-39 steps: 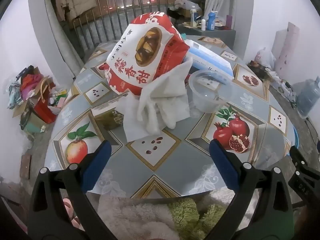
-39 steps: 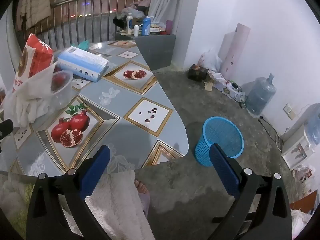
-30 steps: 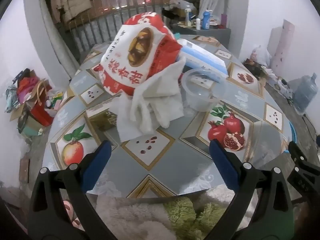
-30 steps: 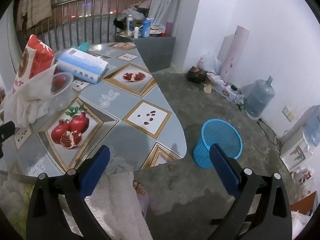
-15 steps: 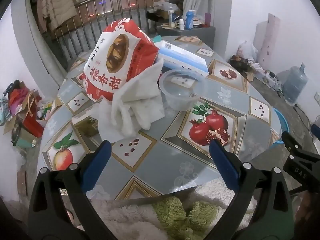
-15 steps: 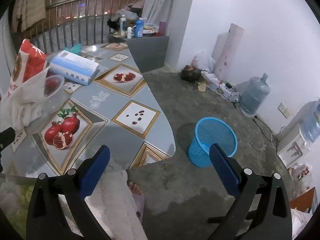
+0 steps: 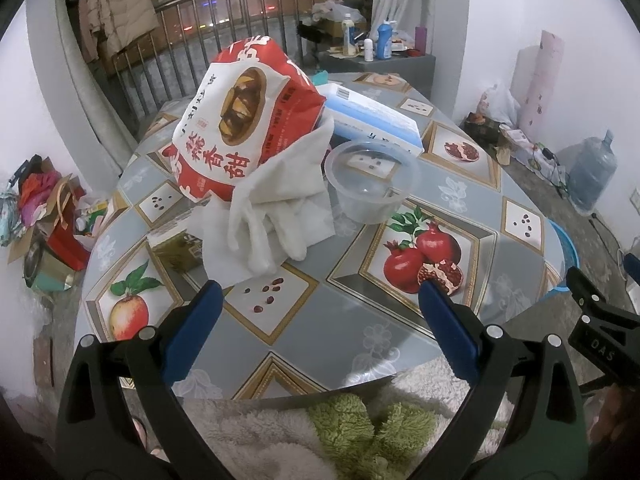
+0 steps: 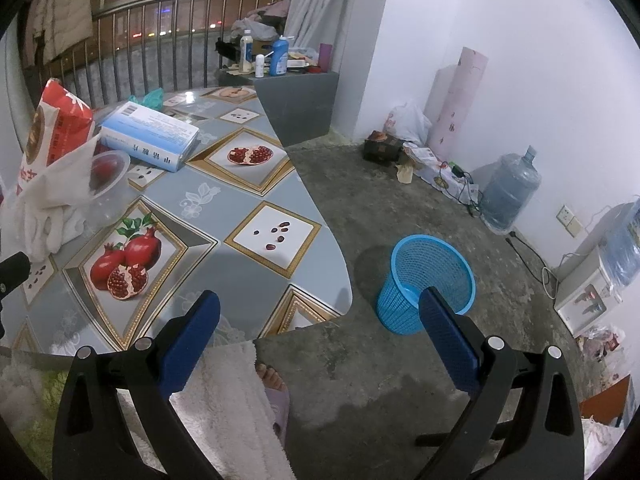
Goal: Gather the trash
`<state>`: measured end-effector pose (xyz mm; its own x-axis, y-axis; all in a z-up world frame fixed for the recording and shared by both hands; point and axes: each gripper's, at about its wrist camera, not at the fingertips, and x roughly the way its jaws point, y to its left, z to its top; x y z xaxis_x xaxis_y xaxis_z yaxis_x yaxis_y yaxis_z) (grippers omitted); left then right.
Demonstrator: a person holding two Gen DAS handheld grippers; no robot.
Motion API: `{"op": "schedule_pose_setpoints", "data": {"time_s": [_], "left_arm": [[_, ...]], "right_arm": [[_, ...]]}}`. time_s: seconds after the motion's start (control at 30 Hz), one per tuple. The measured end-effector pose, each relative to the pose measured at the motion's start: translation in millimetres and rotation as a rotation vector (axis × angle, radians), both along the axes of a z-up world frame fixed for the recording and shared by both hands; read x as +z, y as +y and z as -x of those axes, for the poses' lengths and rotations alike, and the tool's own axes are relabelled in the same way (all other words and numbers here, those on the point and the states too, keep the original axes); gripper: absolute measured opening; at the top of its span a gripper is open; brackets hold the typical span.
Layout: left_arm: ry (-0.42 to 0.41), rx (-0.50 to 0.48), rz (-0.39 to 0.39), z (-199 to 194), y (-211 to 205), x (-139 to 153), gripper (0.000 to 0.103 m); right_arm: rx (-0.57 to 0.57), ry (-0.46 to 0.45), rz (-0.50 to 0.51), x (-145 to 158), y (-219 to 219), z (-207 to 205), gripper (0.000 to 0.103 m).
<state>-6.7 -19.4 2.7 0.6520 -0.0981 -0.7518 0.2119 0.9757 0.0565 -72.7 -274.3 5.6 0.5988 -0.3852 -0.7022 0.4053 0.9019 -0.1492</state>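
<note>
Trash sits heaped mid-bench: a red snack bag (image 7: pixel 244 120) leaning over crumpled white tissue (image 7: pixel 276 208), with a clear plastic cup (image 7: pixel 370 184) just beside it. My left hand-held gripper (image 7: pixel 316 312) and right hand-held gripper (image 8: pixel 318 320) both hang released and empty, short of the pile. If I pinch only the tissue, I judge the bag may topple and knock the light cup off, missing the blue basket (image 8: pixel 428 280) on the floor.

The round table (image 7: pixel 320 344) wears a grey cloth printed with pomegranates and apples. On it, the clear plastic tub (image 7: pixel 372 188) stands near the middle. Touching its left side lies the white tissue heap (image 7: pixel 276 216); behind that leans the red snack bag (image 7: pixel 244 120). Just behind the tub lies the blue-and-white box (image 7: pixel 372 120). A small dark carton (image 7: pixel 176 248) sits left of the tissues.
</note>
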Motion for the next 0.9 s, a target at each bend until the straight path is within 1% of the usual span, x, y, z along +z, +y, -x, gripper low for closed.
{"op": "schedule_pose_setpoints", "data": {"time_s": [0.9], "left_arm": [[0.005, 0.006, 0.002, -1.9, 3.4, 0.8, 0.094]], "right_arm": [[-0.005, 0.002, 0.0, 0.4, -0.1, -0.3, 0.097]]}}
